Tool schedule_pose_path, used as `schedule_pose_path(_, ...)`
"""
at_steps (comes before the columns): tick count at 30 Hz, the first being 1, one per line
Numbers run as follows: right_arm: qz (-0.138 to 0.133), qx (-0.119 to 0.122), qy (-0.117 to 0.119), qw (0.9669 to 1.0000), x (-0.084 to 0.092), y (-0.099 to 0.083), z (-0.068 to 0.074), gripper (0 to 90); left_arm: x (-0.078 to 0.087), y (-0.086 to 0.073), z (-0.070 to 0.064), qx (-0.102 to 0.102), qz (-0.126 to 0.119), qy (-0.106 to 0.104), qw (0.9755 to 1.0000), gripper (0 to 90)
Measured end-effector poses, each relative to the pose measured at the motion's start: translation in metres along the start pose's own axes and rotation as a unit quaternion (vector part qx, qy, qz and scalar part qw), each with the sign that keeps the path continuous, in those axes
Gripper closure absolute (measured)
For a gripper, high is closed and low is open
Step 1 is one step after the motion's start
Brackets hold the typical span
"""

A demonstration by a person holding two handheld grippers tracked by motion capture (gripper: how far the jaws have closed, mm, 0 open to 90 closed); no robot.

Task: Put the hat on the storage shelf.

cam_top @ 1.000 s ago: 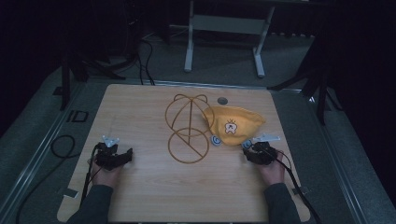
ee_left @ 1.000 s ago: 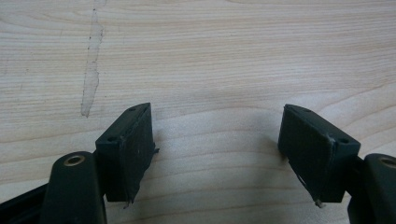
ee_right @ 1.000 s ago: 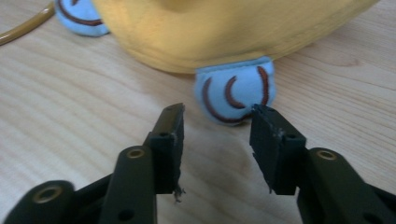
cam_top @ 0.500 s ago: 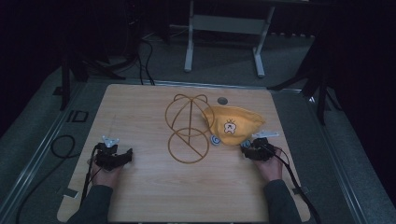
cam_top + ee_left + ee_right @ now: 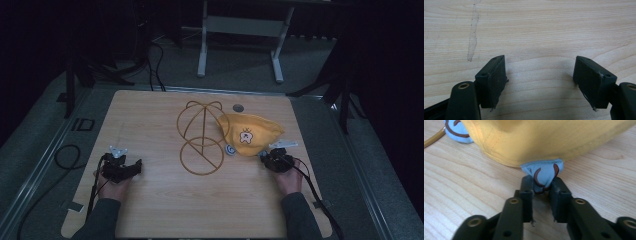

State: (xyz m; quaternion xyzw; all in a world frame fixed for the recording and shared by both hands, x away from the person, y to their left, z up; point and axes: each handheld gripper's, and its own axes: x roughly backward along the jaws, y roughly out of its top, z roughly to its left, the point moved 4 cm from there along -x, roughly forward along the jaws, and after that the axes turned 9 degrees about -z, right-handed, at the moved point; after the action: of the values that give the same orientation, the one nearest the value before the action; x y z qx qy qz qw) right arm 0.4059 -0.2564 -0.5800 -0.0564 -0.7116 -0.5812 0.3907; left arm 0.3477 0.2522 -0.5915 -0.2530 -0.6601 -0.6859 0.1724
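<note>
A yellow cap (image 5: 250, 134) with a small cartoon patch lies right of centre on the wooden table (image 5: 150, 125), leaning against a thin wire stand (image 5: 202, 137) made of loops. In the right gripper view, the cap (image 5: 544, 137) has a blue ear tab (image 5: 542, 173) with brown marks at its hem. My right gripper (image 5: 541, 187) is shut on that tab; from above it (image 5: 267, 161) sits at the cap's near edge. A second blue tab (image 5: 230, 150) lies beside the stand's base. My left gripper (image 5: 120, 167) rests low at the left, open (image 5: 540, 75) over bare wood.
A small round grommet (image 5: 238, 107) sits in the table top behind the cap. A cable loop (image 5: 65, 155) lies on the floor at the left. A metal frame (image 5: 240, 45) stands beyond the table's far edge.
Hardly anything differs. My right gripper has shifted very slightly at the cap's near edge; the left gripper and the cap stay put.
</note>
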Motion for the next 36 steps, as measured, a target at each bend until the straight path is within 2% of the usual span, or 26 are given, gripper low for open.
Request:
schedule_pose_path(12, -0.001, 0.022, 0.003, 0.9998, 0.008, 0.0, 0.009, 80.7, 0.0, 0.0, 0.0, 0.0, 0.0, 0.0, 1.0, 26.8)
schedule_pose_path(29, -0.042, 0.029, 0.019, 0.9985, 0.031, 0.014, 0.019, 82.6, 0.0, 0.0, 0.0, 0.0, -0.001, 0.0, 1.0, 26.8)
schedule_pose_path(36, -0.056, 0.042, 0.022, 0.9973, 0.04, 0.024, 0.026, 83.2, 0.0, 0.0, 0.0, -0.001, 0.0, 0.0, 1.0, 26.8)
